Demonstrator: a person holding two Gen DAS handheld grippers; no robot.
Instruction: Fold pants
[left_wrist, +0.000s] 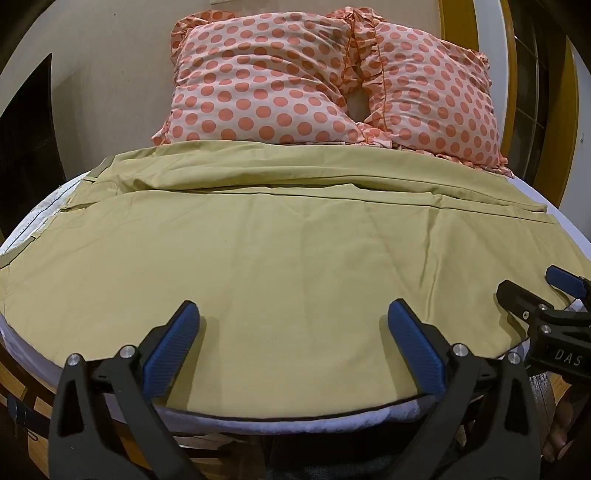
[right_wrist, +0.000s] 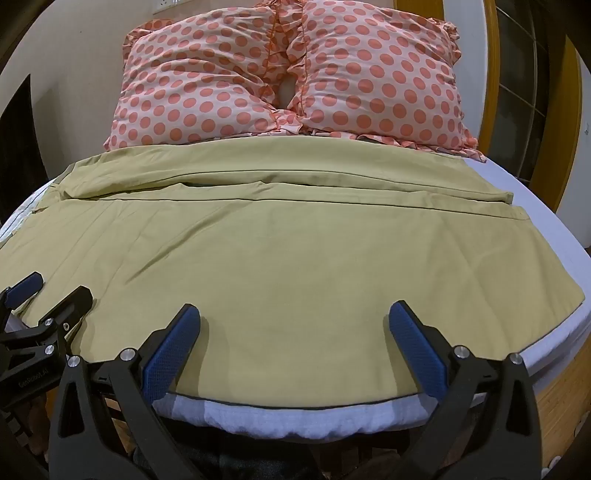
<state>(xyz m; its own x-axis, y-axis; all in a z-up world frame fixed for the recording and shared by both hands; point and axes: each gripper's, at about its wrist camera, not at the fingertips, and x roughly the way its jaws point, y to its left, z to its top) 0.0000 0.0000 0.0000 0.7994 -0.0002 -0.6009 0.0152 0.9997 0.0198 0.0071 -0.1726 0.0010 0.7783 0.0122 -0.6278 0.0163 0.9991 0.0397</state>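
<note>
Left tool (left_wrist: 293, 345): at 6 o'clock, spread wide, holding nothing, poised over the near hem.
Right tool (right_wrist: 293, 345): just beside it toward 3 o'clock, likewise agape and empty.
Pants: the khaki cotton pants (left_wrist: 280, 251) lie flat across the white-sheeted bed (right_wrist: 295, 415), legs running 9 to 3.
Handling: probably light, limp, wrinkle-prone; best pinched at the near edge.
Far end: two orange polka-dot pillows (left_wrist: 295, 74) at 12 o'clock.

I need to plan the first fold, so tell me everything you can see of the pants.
The pants are khaki-yellow, thin woven cloth, spread flat sideways across the white bed. Waistband with belt loops lies at the left, leg hems at the right. The far leg is rumpled and meets the polka-dot pillows. Neither open tool grips them.
</note>
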